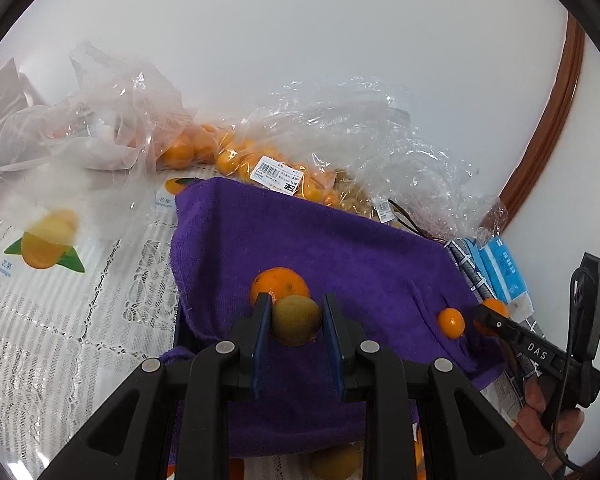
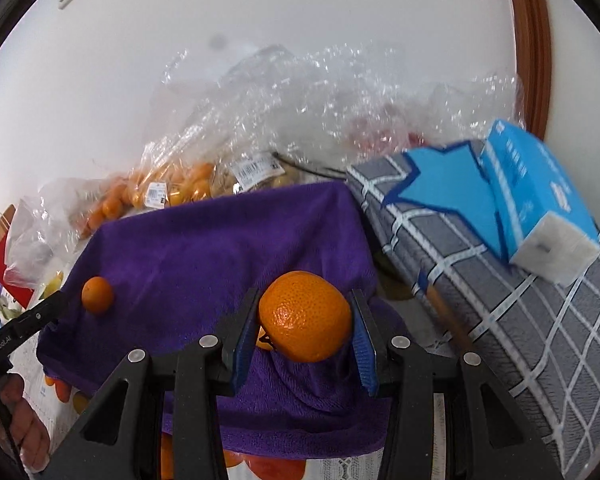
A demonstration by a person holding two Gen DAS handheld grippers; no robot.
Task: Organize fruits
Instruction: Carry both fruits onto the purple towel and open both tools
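Left gripper [image 1: 296,322] around kiwi [image 1: 296,320]

Plain white wall [image 1: 300,40], curved brown wooden frame [image 1: 556,112], possibly a door, lace tablecloth [image 1: 40,340]

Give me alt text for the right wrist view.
The right claw grips a large orange above a purple towel, where a small orange lies. Bagged fruit sits behind, a blue tissue pack at right.

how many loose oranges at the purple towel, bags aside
3: a large orange gripped by the right gripper, a small orange beside it, a third orange behind the left gripper's green-brown fruit. More may hide under the purple towel.
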